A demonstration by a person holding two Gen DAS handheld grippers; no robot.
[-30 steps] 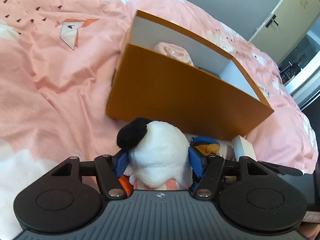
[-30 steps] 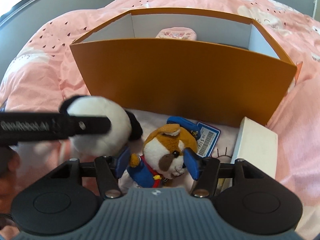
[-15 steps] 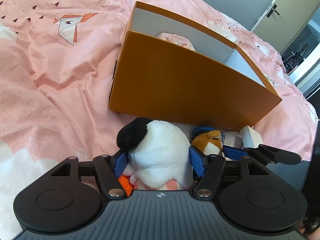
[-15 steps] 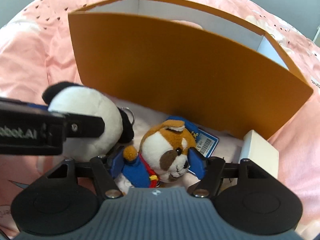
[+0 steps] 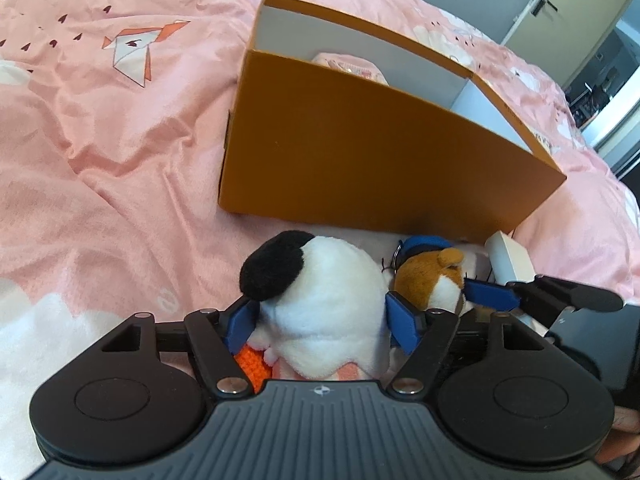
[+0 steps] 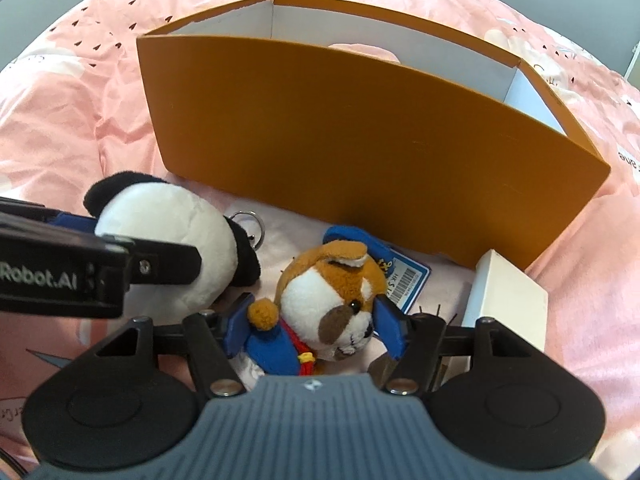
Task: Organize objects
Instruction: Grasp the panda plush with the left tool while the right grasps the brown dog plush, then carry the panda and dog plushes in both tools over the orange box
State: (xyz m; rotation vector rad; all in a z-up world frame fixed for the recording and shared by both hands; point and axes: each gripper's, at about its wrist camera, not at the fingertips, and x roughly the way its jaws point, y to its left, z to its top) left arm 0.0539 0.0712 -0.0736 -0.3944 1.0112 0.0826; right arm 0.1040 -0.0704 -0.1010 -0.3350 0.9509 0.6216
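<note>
left gripper (image 5: 322,320): black linkage arms, two round black discs, ribbed grey housing with a small white cross mark, silver rivets at the pivots, blue pads on the fingers (image 5: 402,322). right gripper (image 6: 314,326): same build. white lettering "robot.ai" along the left one's black side, seen from the right wrist.

Both tools tilt steeply downward side by side, the left tool (image 5: 322,318) with jaws opening around a panda (image 5: 324,300), the right tool (image 6: 314,326) with jaws closing on a dog (image 6: 332,316) between its blue pads.
</note>
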